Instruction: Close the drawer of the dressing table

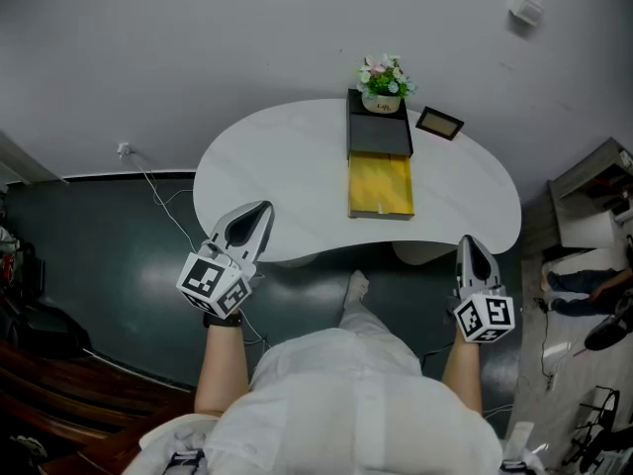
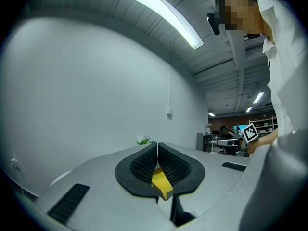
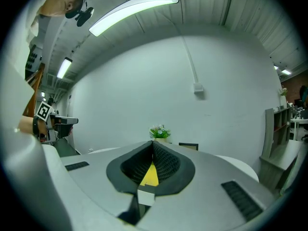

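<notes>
Yellow drawer (image 1: 381,186) stands pulled out of its black box (image 1: 379,132); nearer than the drawer, left gripper (image 1: 261,211) and right gripper (image 1: 472,243) flank it, both clenched empty, likely to push it.

The dressing table (image 1: 267,176) was white, its drawer (image 1: 381,188) yellow under a black case (image 1: 379,135). The left gripper (image 1: 262,209) and right gripper (image 1: 469,240) were grey, with black-and-white square markers.
</notes>
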Demonstrator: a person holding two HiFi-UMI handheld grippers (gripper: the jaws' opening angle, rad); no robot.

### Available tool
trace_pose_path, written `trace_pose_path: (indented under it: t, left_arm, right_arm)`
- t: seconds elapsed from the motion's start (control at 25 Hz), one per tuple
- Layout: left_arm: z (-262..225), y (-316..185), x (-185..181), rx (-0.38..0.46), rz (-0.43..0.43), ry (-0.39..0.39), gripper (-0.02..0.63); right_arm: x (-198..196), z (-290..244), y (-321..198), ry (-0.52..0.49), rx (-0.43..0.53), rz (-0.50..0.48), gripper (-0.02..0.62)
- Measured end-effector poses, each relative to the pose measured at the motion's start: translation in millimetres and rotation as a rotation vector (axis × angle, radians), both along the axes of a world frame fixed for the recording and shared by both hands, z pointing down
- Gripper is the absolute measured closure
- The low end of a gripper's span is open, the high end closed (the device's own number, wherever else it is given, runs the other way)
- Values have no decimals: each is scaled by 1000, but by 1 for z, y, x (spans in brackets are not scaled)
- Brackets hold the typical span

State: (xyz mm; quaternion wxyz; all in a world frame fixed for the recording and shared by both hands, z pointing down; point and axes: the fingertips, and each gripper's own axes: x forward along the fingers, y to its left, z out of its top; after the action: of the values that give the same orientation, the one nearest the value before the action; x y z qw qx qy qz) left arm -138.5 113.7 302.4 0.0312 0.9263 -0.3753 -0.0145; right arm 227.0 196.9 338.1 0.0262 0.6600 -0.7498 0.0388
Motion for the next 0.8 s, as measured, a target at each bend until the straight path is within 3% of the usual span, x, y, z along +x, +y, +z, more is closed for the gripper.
trace_pose_path:
  t: [0.8]
  left_arm:
    - [4,-152,85,-27,44,-61,588]
  right_arm:
    - [49,8,-179,-21,-53,-100,584]
